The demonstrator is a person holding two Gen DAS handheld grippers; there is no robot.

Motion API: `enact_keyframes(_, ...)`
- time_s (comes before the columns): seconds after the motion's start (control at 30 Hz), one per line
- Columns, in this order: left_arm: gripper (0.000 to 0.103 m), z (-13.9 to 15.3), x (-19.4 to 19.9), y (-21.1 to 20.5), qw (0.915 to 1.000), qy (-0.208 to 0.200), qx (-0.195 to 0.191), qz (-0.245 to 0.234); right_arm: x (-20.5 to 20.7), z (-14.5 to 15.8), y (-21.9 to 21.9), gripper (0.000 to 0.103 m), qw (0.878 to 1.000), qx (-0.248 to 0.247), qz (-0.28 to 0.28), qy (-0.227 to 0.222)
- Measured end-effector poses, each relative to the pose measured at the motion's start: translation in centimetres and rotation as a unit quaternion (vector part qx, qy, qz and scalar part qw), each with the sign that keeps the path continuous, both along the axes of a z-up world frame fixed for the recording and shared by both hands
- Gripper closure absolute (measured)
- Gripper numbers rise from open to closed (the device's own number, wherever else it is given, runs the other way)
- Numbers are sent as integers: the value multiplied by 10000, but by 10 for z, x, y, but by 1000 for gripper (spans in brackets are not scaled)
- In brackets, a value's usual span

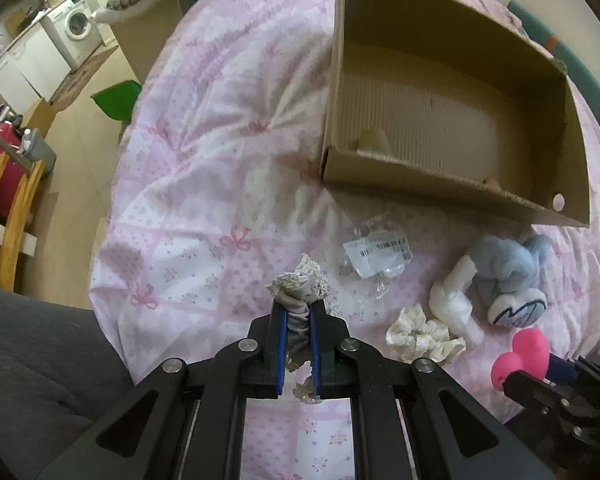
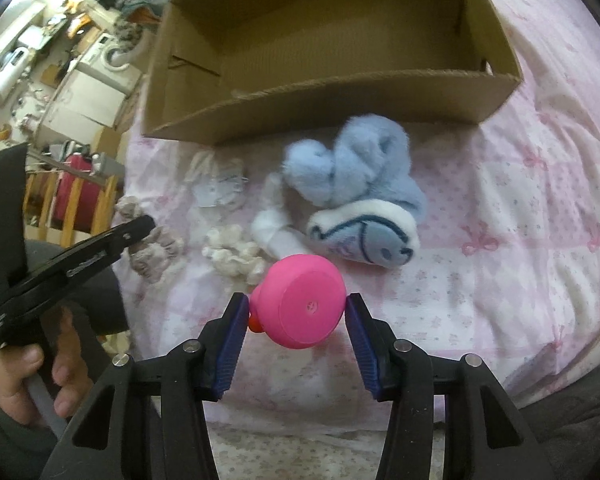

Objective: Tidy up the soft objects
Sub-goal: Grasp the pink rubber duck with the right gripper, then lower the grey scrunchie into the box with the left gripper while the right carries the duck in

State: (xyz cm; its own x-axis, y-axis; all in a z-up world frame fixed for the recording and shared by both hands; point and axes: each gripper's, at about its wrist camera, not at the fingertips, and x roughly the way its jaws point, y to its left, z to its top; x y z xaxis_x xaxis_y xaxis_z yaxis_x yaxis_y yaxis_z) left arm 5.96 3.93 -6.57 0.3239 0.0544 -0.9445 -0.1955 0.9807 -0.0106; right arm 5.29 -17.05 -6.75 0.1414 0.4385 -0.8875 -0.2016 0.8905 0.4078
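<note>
My left gripper (image 1: 298, 307) is shut on a grey lace-trimmed scrunchie (image 1: 300, 298), held just above the pink bedspread (image 1: 204, 184); it also shows in the right wrist view (image 2: 152, 250). My right gripper (image 2: 297, 304) is shut on a pink rubber toy (image 2: 302, 306), also seen at the lower right of the left wrist view (image 1: 524, 354). An open cardboard box (image 1: 452, 116) lies ahead on the bed. In front of it lie a blue plush toy (image 2: 356, 192), a cream scrunchie (image 2: 234, 254) and a white sock-like item (image 2: 274, 224).
A clear plastic bag with a label (image 1: 380, 258) lies near the box. The bed edge falls off at the left to a floor with a green bin (image 1: 116, 98), a wooden rack (image 1: 12, 208) and a washing machine (image 1: 76, 26).
</note>
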Motion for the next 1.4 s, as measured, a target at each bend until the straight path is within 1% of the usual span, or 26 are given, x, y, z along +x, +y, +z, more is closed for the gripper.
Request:
enact_keyframes(0.07,94,7,-2,0,9999,-141,23,21,-2,10,1,51,9996,212,59,-180)
enact_keyframes(0.17,94,20,-5,0,9991,-394,121,32,-7,30,0,51,9968,525,110,-599)
enact_keyframes(0.3,94,40,-8,-1,9972,-729,175,25,-12,55,-4,51,9909,685,32,-1160)
enact_keyframes(0.4,94,59,-9,-2,9956,-929,87,-22,-13,72,-11,51,9863,749,-109,-1463)
enact_keyframes(0.63,94,107,4,-7,9898,-1391,72,-296,2,110,-28,50,9769,858,-451,-1902)
enact_keyframes(0.83,94,132,29,-13,9863,-1589,39,-432,24,129,-39,50,9724,855,-599,-2089)
enact_keyframes(1.0,94,141,54,-21,9840,-1690,92,-563,45,137,-46,50,9696,749,-646,-2238)
enact_keyframes(1.13,94,138,72,-25,9838,-1689,69,-600,64,139,-46,50,9680,655,-678,-2324)
enact_keyframes(1.27,94,130,89,-31,9831,-1692,131,-690,75,131,-49,50,9678,561,-760,-2335)
enact_keyframes(1.4,94,113,102,-38,9812,-1727,199,-844,91,114,-52,50,9693,467,-873,-2249)
